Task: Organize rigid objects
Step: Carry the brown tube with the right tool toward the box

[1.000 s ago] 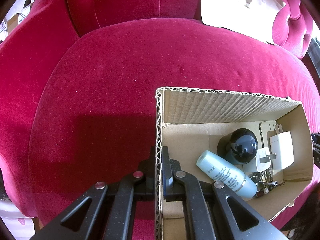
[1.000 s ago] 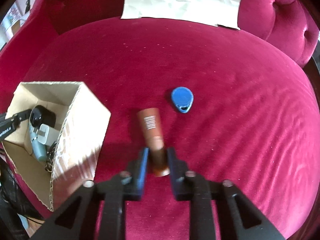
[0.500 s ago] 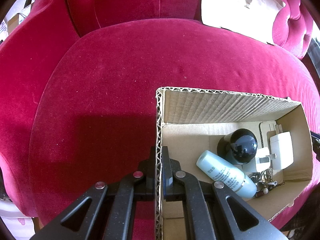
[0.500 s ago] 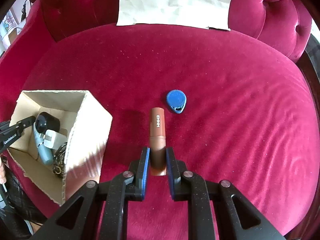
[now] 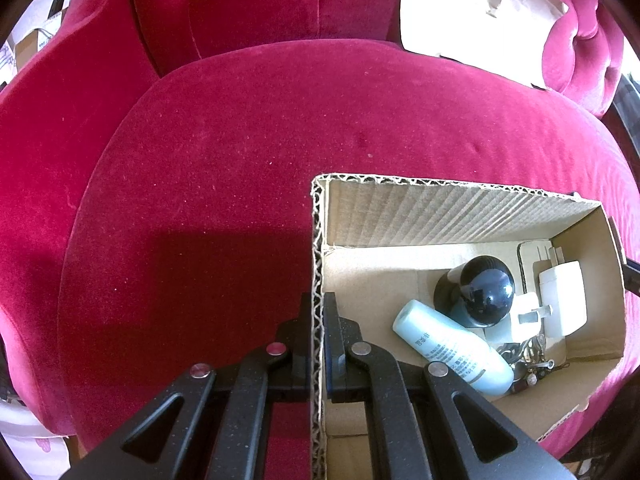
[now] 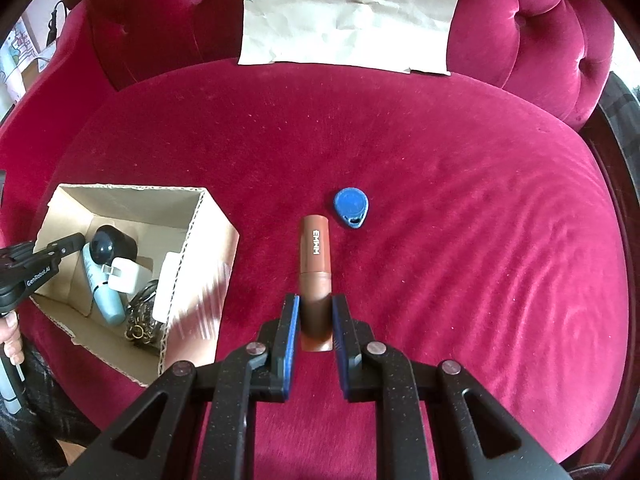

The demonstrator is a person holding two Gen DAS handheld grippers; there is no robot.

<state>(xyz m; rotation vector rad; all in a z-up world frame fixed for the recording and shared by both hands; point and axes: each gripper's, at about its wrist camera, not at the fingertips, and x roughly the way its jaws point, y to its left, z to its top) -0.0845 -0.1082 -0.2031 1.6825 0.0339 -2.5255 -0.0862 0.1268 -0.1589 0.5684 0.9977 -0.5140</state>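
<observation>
My right gripper (image 6: 315, 312) is shut on the lower end of a brown tube (image 6: 315, 254), which is lifted above the red seat cushion. A blue key fob (image 6: 351, 207) lies on the cushion just right of the tube's far end. The open cardboard box (image 6: 202, 248) stands to the left, holding a pale blue bottle (image 5: 452, 350), a black round device (image 5: 482, 290), a white charger (image 5: 562, 300) and some keys. My left gripper (image 5: 317, 336) is shut on the box's near-left wall (image 5: 317, 264), one finger inside and one outside.
Everything rests on a red velvet armchair (image 6: 440, 152) with a tufted back. A creased sheet of paper (image 6: 352, 16) leans against the backrest. A hand (image 6: 10, 336) holds the left tool at the left edge of the right wrist view.
My right gripper has risen with the brown tube, which has rolled so its lettering faces up. The box and the left gripper have not moved.
</observation>
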